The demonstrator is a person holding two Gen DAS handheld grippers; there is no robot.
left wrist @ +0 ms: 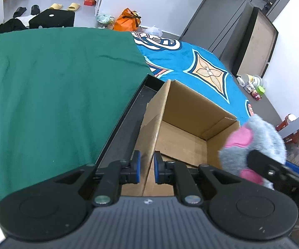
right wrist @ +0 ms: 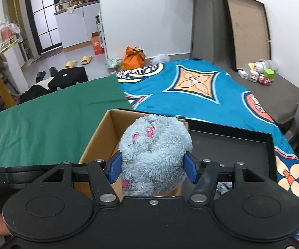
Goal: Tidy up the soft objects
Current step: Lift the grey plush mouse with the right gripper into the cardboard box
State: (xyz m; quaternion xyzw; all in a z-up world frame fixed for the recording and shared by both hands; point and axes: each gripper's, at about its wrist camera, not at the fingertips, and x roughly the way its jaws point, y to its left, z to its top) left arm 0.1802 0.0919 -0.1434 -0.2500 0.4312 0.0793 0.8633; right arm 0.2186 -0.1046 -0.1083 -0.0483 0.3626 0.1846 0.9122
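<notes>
the right gripper [right wrist: 153, 169] is clamping a grey plush toy [right wrist: 155, 155] between its two blue pads, one pad pressing into each flank, so the fur is bulging out around them. the toy is hanging over the open cardboard box [right wrist: 105, 132], above its near right part, not resting in it. from the right wrist view the toy is reading as a rounded lump, a little taller than wide, with its long axis running roughly away from the camera and upward; two small pink marks are facing up and away near its top, and another pink patch is showing low down, toward the camera. which end is the head is hard to tell, since the fur is hiding the shape.

in the left wrist view the same toy [left wrist: 259, 143] is sitting at the right edge, showing larger pink patches, with a black finger of the right gripper crossing its lower part and covering some of it.

the left gripper [left wrist: 147, 167] is closed down on the near wall of the box, the cardboard edge standing pinched between its blue pads.

the box is standing inside a shallow black tray [right wrist: 242, 145], which is lying across a green cloth [left wrist: 56, 83] and a blue patterned blanket [right wrist: 211, 95]. the toy is blocking much of the box's floor from the right wrist view, and the gripper bodies are cutting off the box's near side in both views.
</notes>
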